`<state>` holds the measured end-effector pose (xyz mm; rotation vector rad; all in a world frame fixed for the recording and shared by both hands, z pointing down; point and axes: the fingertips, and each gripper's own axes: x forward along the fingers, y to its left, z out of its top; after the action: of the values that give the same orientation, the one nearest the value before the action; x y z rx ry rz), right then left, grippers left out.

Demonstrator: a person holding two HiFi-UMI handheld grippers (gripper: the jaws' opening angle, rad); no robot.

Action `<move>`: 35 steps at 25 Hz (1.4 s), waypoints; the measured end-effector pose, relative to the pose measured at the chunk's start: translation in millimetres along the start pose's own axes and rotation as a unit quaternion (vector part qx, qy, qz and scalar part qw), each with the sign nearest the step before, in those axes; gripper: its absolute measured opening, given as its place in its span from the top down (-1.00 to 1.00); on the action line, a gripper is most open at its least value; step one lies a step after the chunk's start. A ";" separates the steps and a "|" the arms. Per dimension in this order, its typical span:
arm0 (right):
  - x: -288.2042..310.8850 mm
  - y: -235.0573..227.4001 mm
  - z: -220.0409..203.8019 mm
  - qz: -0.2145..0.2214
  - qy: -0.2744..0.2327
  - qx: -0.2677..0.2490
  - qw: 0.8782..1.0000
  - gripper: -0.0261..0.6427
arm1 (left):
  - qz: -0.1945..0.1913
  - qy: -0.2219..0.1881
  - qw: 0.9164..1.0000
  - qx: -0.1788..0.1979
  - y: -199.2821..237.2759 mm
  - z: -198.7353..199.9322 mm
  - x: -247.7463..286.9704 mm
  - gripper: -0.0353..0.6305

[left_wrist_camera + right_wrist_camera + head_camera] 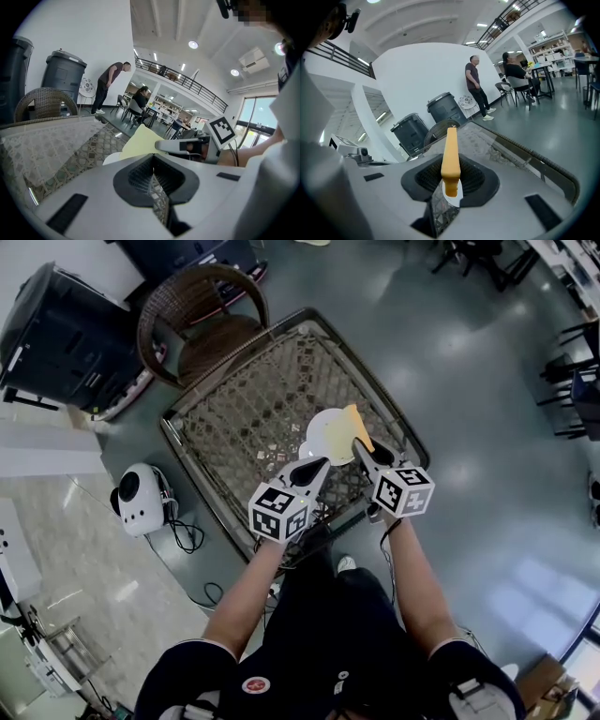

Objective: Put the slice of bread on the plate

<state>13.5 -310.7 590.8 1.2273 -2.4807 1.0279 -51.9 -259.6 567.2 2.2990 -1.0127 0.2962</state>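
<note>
Slice of bread (356,426): held on edge over the plate (323,437), not lying flat; whether its lower end touches the plate cannot be told
Plate: white, on the lattice-patterned table (234,418), near the edge closest to the person, toward the right corner
Right gripper (362,450): jaws closed partway on the bread's lower end, the slice seen edge-on between them
Left gripper (315,468): jaws together, nothing between them, hovers just beside the plate
Handling: light, soft, easily dented or torn; likely to flop from a corner grip, so a gentle pinch at the crust suits it
Next: probably tilt the slice flat over the plate's middle, then let go
</note>
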 end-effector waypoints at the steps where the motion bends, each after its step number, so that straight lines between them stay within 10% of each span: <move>1: 4.4 -1.5 -3.0 0.001 0.000 0.009 1.000 0.65 | 0.001 0.003 1.000 -0.002 1.7 -2.4 0.1 0.87; 16: 40.3 -18.3 -34.0 0.028 0.013 0.113 0.993 0.65 | 0.003 0.032 0.999 -0.005 18.1 -17.6 12.9 0.87; 35: 52.9 -66.0 -51.7 -0.088 0.066 0.007 0.994 0.55 | -0.006 0.047 0.999 -0.011 26.3 -26.0 26.2 0.87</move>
<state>23.0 -337.3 685.8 1.3089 -2.2259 1.0456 -52.2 -273.2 610.4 2.2485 -0.9504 0.3828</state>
